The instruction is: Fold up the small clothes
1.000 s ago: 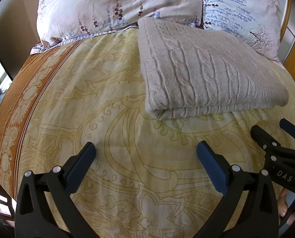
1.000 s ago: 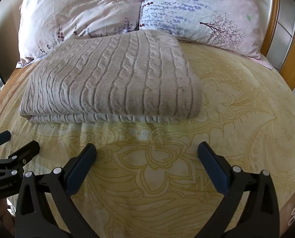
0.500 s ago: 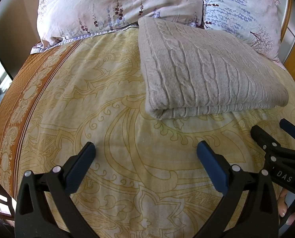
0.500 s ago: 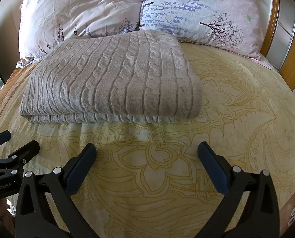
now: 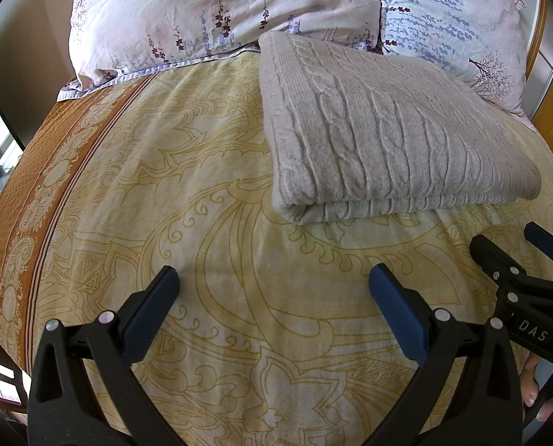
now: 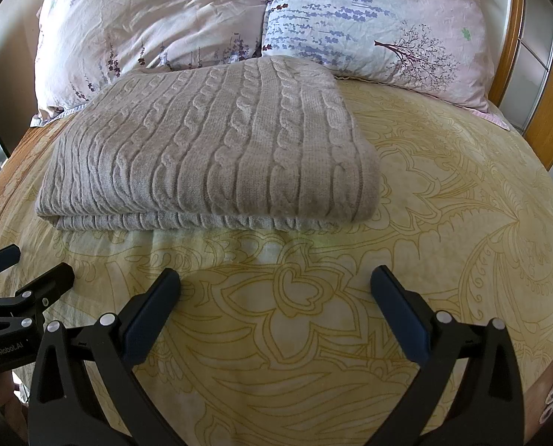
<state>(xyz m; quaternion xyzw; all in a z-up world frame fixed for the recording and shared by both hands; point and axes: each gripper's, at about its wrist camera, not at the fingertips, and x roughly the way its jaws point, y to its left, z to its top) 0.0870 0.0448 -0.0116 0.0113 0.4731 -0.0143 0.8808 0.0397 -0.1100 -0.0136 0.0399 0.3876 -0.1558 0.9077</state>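
A grey cable-knit sweater lies folded in a neat rectangle on the yellow patterned bedspread; it also shows in the right wrist view. My left gripper is open and empty, hovering over the bedspread short of the sweater's near left corner. My right gripper is open and empty, short of the sweater's near edge. Each gripper shows at the edge of the other's view: the right gripper and the left gripper.
Two floral pillows lie behind the sweater against a wooden headboard. The bedspread has an orange border along the bed's left edge.
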